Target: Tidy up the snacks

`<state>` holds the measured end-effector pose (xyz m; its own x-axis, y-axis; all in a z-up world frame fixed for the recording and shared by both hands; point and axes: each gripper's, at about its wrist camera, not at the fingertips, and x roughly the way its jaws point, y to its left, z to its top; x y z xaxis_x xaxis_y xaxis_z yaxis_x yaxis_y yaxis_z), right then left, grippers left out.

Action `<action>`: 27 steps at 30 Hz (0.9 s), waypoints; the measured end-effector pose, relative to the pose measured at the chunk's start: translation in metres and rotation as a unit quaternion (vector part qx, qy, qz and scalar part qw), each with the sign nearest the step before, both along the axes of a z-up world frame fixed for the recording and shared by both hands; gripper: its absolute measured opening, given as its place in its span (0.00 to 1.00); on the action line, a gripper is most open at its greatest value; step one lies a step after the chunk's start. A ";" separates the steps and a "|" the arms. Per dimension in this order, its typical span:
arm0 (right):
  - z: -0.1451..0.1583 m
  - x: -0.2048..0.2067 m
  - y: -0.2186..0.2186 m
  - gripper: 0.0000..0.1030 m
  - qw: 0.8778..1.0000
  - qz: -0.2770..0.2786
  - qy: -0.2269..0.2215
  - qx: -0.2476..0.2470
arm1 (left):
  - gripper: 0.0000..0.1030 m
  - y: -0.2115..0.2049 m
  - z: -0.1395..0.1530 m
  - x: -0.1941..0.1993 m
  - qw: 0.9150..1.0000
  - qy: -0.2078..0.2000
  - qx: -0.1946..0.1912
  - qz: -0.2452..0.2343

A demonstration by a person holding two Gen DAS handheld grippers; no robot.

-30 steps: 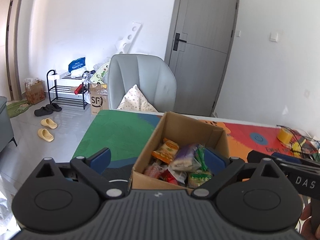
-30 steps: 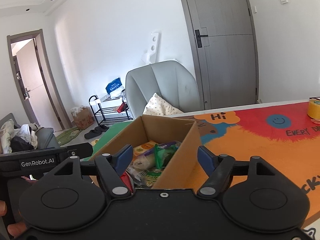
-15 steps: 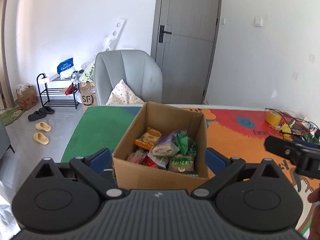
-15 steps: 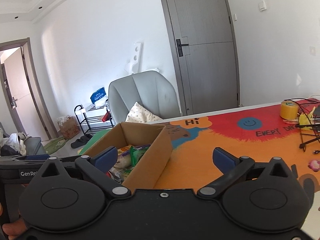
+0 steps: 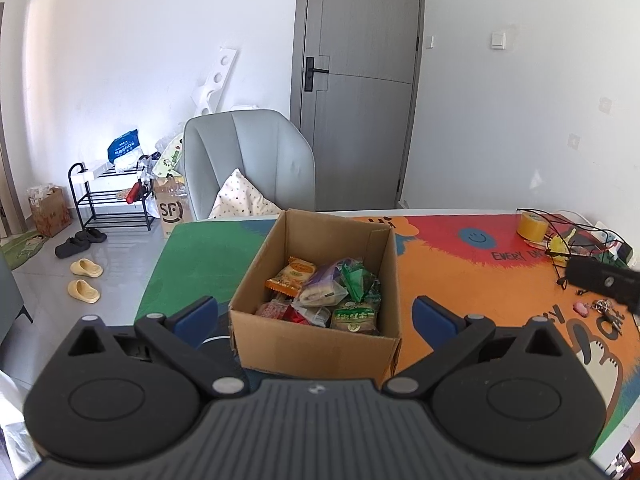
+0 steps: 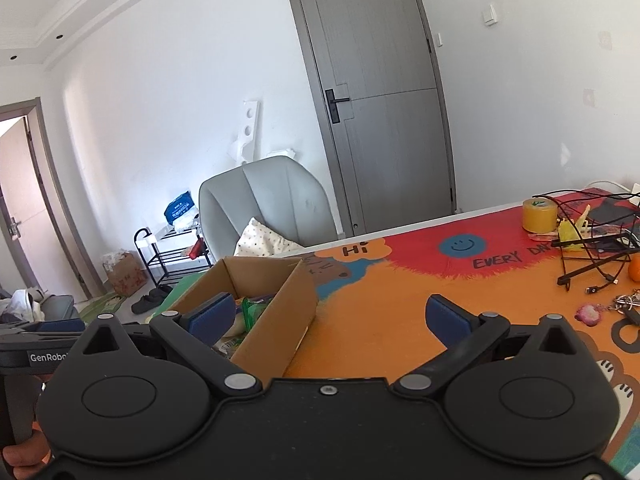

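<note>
Box (image 5: pixel 316 344): open brown cardboard, on colourful mat (image 5: pixel 472 280), green end. Snacks (image 5: pixel 320 292) inside: orange, purple, green, red packets, heaped. Left gripper (image 5: pixel 316 316): wide open, straddling box front, not touching. Right gripper (image 6: pixel 328 316): just opened wide, empty, beside box.

A cardboard box (image 5: pixel 316 344) sits on the mat (image 5: pixel 460 280) that covers the table, toward its left end, with a heap of snack packets (image 5: pixel 324 296) inside it. Behind the box, past the table's far edge, stands a chair (image 5: pixel 248 160) with a pillow (image 5: pixel 240 200) on its seat. A door (image 5: pixel 360 80) is in the wall behind the chair, to its right. Left of the chair is a shoe rack (image 5: pixel 108 196), with slippers (image 5: pixel 84 280) on the floor before it. At the table's far right lie a roll of tape (image 6: pixel 539 214), a tangle of cables (image 6: pixel 592 252) just beside it, and keys (image 6: pixel 624 306) nearer the front.
</note>
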<state>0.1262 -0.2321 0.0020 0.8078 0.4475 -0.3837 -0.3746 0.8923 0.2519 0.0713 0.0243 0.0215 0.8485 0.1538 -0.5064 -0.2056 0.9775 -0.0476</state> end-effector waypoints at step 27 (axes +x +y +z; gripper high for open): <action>0.000 -0.031 -0.019 1.00 0.999 0.007 0.021 -0.030 | 1.00 0.014 -0.001 -0.027 1.000 0.015 0.009 0.001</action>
<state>0.0948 -0.2511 0.0024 0.7841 0.4333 -0.4443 -0.3771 0.9012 0.2136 0.0447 0.0382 0.0205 0.8330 0.1644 -0.5283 -0.2085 0.9777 -0.0245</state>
